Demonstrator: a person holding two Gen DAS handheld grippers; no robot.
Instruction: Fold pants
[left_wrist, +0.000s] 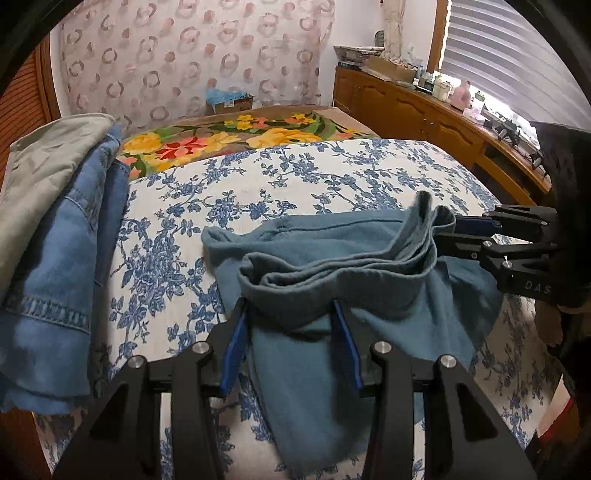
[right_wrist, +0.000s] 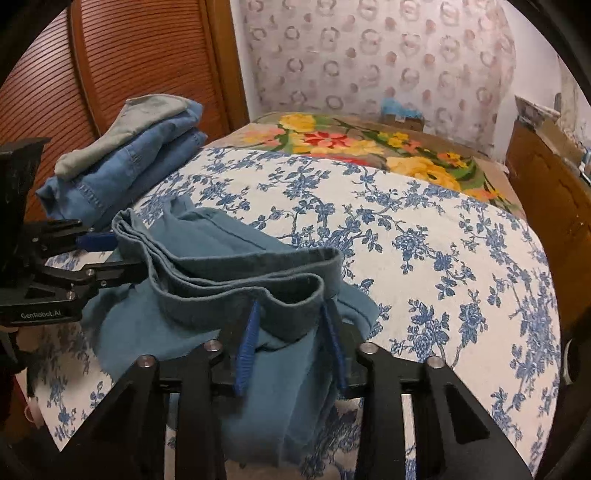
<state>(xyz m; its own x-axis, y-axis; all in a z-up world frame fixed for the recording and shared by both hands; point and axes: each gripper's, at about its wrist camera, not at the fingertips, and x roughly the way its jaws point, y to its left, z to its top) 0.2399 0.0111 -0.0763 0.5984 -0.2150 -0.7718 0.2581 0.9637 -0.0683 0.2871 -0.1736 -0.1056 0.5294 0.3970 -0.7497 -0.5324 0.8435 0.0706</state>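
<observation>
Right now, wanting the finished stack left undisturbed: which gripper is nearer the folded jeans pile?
Left. The left gripper holds the teal pants beside the folded jeans pile; the right gripper is farther away.

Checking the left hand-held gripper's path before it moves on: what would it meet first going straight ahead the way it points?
Holding the teal pants, the left hand-held gripper would likely meet the flowered bedspread next, though depth is unclear.

Pants (left_wrist: 332, 266) on bed (left_wrist: 295, 177), btwn claws; stack (left_wrist: 62, 221) left.

Teal pants (left_wrist: 325, 258) lie on a white bedspread (left_wrist: 295, 177) with blue flowers.
</observation>
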